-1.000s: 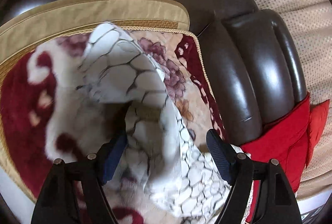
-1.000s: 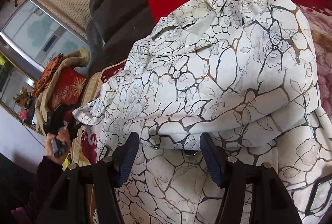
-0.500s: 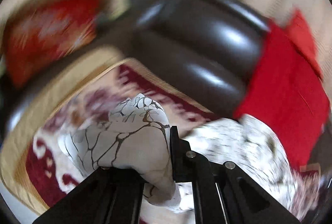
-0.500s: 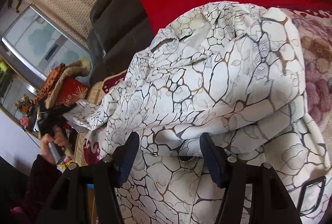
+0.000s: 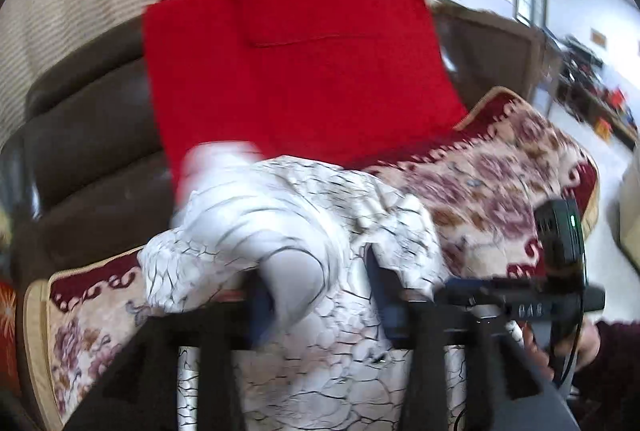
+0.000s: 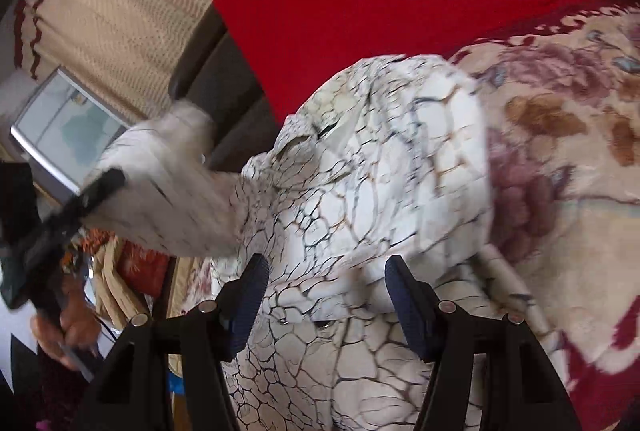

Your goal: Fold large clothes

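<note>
My left claw (image 5: 320, 295), a second ago spread, now swings the pinched sleeve (image 5: 248, 215) over the shirt (image 6: 380, 167); right claw (image 6: 324, 295) stays spread.

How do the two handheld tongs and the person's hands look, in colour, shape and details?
Both tongs, left and right, have black angular frames, dark blue ribbed finger pads and silver round bolts. A bare hand grips a black handle with a thin black cable; the sleeve is dark maroon.
</note>
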`<state>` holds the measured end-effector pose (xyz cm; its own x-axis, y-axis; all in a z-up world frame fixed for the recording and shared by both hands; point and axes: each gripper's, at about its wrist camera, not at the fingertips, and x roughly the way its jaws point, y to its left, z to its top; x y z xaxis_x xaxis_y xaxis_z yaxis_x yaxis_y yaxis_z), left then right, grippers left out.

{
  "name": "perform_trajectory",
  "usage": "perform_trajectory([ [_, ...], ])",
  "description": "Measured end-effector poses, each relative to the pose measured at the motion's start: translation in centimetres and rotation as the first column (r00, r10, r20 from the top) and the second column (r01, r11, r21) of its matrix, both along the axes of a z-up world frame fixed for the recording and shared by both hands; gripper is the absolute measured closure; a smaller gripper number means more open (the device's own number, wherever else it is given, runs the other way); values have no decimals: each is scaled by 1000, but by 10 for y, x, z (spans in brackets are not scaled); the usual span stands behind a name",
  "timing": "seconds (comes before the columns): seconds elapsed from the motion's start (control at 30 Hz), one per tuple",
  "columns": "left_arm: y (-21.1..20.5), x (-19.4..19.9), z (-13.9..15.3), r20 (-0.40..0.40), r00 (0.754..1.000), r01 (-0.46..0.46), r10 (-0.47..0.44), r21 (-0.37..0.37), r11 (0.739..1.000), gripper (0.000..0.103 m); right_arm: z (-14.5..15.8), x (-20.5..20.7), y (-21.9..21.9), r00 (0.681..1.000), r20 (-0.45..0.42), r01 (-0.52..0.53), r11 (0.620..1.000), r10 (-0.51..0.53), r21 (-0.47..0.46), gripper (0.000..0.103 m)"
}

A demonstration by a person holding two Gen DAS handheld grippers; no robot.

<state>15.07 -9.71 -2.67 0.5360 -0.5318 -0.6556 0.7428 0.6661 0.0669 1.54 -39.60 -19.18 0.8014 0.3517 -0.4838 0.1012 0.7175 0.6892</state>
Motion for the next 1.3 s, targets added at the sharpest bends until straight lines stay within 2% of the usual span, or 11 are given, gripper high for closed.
perform_trajectory([
  [0.03, 1, 1, 0, 20, 1000, -2, 2, -8, 1000, 29, 0, -3, -5, 1000, 2, 11, 1000, -11, 6, 38],
  [0.07, 5, 6, 2, 32, 999, -11, 12, -23, 1000, 26, 0, -5, -9, 1000, 4, 18, 1000, -18, 9, 38],
  [0.17, 31, 17, 6, -16, 998, -66, 64, -91, 994, 25, 0, -8, -18, 999, 7, 36, 999, -36, 11, 38],
  [0.3, 71, 59, -13, -90, 969, -237, 229, -93, 967, 24, -4, -4, -25, 999, -3, 50, 998, -50, 38, 38],
  [0.47, 104, 102, -61, -217, 896, -403, 387, -34, 915, 24, 12, 15, -24, 998, 32, 61, 998, -62, 29, 37],
  [0.63, 110, 119, -102, -222, 843, -494, 489, 37, 869, 24, 45, 50, -8, 994, 113, 22, 998, -16, -59, 37],
  [0.73, 104, 128, -126, -209, 824, -511, 526, 124, 850, 24, 49, 79, 8, 994, 100, -18, 989, 33, -146, 39],
  [0.87, 97, 131, -166, -212, 819, -475, 533, 270, 838, 24, 15, 115, 19, 995, -77, -76, 981, 63, -179, 41],
  [1.0, 101, 121, -176, -185, 828, -475, 530, 270, 837, 24, -34, 125, 24, 959, -278, -119, 970, 57, -210, 48],
  [1.17, 96, 94, -151, -56, 847, -505, 528, 225, 833, 24, -15, 112, 33, 969, -239, -126, 955, 61, -268, 48],
  [1.3, 92, 75, -130, 25, 856, -512, 516, 177, 841, 24, 18, 103, 45, 989, -120, -122, 941, 87, -316, 48],
])
